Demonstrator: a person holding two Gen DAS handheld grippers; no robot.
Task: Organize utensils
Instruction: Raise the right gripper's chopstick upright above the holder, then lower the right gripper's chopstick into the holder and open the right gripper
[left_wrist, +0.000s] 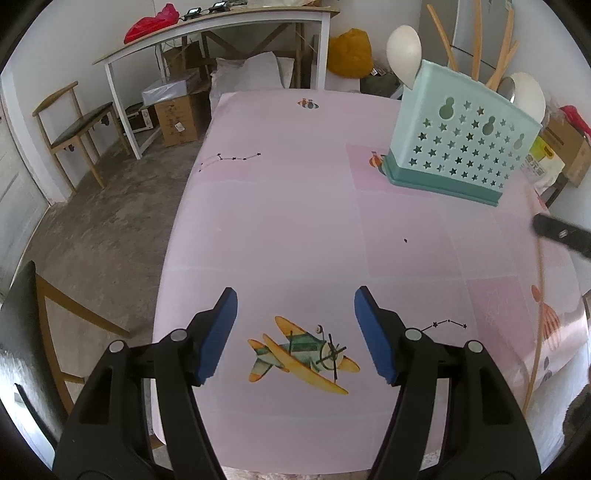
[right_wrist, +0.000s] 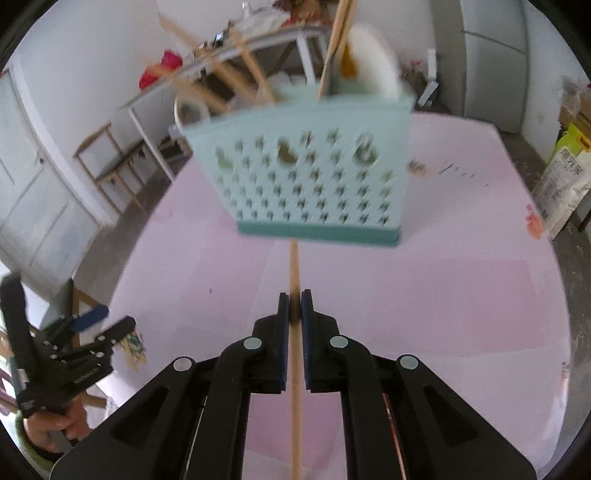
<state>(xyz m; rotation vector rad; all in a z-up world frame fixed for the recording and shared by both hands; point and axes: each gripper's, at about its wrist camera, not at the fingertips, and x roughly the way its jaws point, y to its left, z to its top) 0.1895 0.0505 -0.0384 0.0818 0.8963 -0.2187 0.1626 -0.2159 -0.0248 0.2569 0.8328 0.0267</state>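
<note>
A pale teal utensil caddy (left_wrist: 461, 147) with star holes stands at the far right of the pink tablecloth (left_wrist: 295, 206). It holds two white spoons (left_wrist: 404, 48) and several wooden chopsticks (left_wrist: 476, 37). My left gripper (left_wrist: 296, 299) hovers open over an airplane print (left_wrist: 303, 354) with nothing between its blue pads. My right gripper (right_wrist: 294, 295) is shut on a single wooden chopstick (right_wrist: 294, 266), which points at the foot of the blurred caddy (right_wrist: 314, 177) just ahead. The same chopstick (left_wrist: 540, 295) shows as a thin line at the right of the left wrist view.
Wooden chairs (left_wrist: 70, 125) and a white desk (left_wrist: 221, 22) with boxes beneath stand left of the table across bare concrete floor. A printed sack (right_wrist: 561, 184) sits off the table's right side. A hand (right_wrist: 55, 424) holds the left gripper (right_wrist: 107, 321) near the table's left edge.
</note>
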